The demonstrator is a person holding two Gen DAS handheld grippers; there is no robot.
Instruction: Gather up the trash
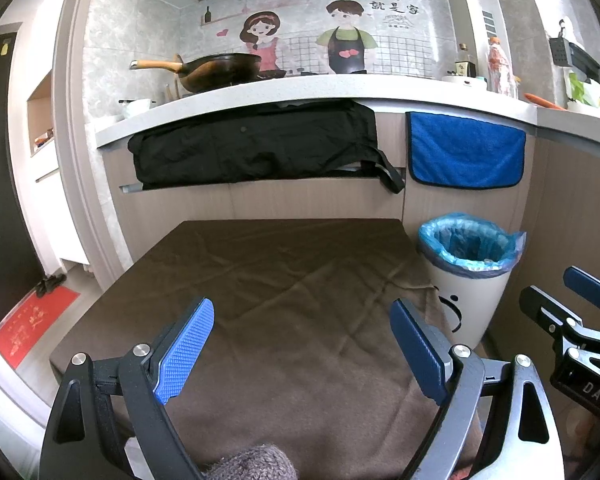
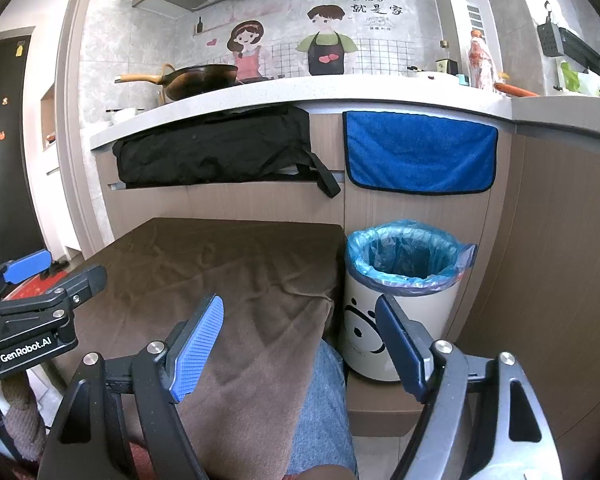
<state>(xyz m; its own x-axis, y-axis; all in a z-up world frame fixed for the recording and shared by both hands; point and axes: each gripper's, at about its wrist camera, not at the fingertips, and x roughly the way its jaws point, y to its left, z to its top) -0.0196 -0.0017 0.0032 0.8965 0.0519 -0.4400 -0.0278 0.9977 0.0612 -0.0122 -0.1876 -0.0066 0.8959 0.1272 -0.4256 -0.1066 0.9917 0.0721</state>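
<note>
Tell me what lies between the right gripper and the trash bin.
Nothing lies there. In the right wrist view the right gripper hangs with open, empty jaws, and only a denim-clad knee and floor separate it from the blue-lined trash bin.

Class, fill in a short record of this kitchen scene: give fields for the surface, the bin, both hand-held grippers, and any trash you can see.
surface: table with brown cloth, bare
bin: white, blue liner, right of table
left hand-held gripper: open, nothing held
right hand-held gripper: open, nothing held
trash: none visible on the cloth
</note>
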